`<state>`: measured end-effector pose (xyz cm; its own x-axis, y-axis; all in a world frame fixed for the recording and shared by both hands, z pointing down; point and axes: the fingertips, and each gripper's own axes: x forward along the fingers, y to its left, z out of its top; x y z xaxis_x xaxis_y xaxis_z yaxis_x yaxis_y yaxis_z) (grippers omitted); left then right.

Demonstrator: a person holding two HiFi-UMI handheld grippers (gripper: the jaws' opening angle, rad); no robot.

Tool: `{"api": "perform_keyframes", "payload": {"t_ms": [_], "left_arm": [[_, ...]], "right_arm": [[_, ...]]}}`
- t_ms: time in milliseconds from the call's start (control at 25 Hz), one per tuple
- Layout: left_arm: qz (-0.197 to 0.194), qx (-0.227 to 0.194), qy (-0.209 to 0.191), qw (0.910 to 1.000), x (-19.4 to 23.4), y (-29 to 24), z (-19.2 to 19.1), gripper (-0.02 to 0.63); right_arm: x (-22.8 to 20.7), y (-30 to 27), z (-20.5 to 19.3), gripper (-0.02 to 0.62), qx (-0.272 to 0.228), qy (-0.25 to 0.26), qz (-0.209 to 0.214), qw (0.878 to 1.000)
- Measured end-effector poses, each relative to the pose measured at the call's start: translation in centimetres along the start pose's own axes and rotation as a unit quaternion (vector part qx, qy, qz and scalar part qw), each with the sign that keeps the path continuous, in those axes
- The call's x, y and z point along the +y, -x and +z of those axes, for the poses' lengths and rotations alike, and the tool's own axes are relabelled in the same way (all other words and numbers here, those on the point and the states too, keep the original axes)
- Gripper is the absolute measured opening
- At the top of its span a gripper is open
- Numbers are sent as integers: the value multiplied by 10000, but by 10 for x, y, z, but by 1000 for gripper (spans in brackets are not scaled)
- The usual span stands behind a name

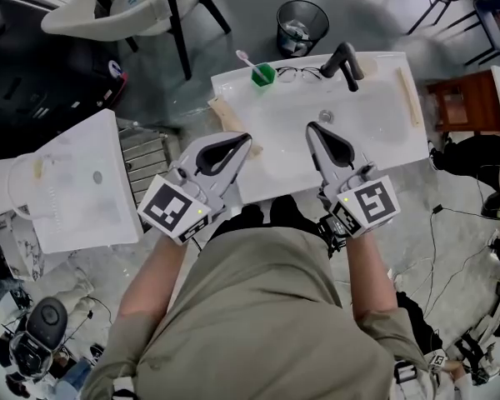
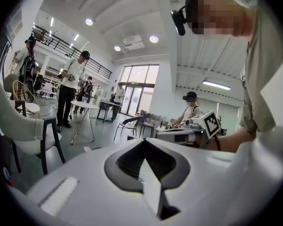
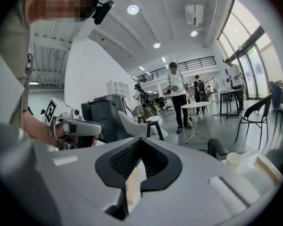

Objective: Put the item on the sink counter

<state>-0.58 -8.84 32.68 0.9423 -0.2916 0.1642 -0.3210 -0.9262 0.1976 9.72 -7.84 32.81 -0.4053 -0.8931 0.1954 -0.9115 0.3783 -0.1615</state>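
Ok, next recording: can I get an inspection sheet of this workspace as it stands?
Surface: white sink counter, black faucet at the back.
Job's things: which item is meant cannot be told; neither gripper holds one.
Clutter: green cup with a toothbrush, glasses beside it; a pale strip at the left edge, another at the right.
Grippers: left gripper and right gripper over the front edge, fingers together, empty.
Cables: black cable on the floor at right.
Surroundings: trash bin, white chair, people standing farther off.
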Motion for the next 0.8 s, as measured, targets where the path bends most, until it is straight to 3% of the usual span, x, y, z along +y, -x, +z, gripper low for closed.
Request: {"api": "perform_keyframes", "payload": {"t_ms": [800], "left_arm": [[-202,-17,-62,9998,-8,14,-4,6]], "right_arm": [[20,16,-5,11,-36,-130,-158,9998]]}}
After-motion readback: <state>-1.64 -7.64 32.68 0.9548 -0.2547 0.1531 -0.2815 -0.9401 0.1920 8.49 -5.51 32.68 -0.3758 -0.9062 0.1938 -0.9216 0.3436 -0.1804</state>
